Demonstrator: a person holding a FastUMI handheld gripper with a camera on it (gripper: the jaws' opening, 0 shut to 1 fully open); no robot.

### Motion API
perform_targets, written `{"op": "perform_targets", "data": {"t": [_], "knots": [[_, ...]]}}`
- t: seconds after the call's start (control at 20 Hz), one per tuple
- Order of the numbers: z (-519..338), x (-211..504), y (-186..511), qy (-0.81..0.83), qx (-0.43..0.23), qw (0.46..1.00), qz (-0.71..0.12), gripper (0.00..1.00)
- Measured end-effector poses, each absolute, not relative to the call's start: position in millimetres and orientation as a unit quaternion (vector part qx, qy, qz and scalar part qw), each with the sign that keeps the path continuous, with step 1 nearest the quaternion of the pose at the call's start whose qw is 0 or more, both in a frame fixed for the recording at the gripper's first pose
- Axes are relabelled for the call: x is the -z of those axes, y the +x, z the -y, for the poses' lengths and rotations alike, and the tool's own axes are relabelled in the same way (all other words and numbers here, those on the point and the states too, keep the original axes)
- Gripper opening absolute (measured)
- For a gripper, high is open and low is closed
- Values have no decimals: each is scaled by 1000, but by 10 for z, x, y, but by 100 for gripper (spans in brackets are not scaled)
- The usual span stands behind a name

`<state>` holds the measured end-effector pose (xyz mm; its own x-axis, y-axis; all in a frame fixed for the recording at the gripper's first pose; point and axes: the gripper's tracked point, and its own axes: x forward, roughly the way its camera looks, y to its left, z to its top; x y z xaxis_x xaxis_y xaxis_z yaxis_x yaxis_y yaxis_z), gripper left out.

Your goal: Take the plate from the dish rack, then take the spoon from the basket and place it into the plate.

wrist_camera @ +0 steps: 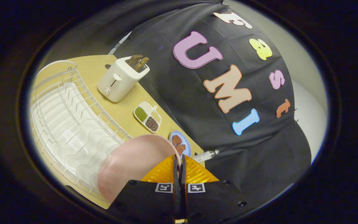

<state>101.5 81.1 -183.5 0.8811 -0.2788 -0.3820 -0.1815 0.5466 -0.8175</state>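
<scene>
Gripper (179, 161) fingers clenched on the rim of a smooth, round pink plate (129, 165), held beside the white wire dish rack (70, 124). Fingers partly hide a ribbed orange basket (163, 172); its contents cannot be made out.

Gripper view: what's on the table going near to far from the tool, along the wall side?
Tool shut on pink plate → blue dish of brown pieces → divided tray of grains → toaster. Dish rack runs alongside, across the table from the wall.
</scene>
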Motion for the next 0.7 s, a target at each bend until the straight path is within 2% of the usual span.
{"op": "perform_targets", "data": {"t": [0.35, 0.7], "knots": [[-828, 1591, 1117, -489, 29, 844, -220, 3], [-519, 1348, 932, -444, 42, 867, -220, 3]]}}
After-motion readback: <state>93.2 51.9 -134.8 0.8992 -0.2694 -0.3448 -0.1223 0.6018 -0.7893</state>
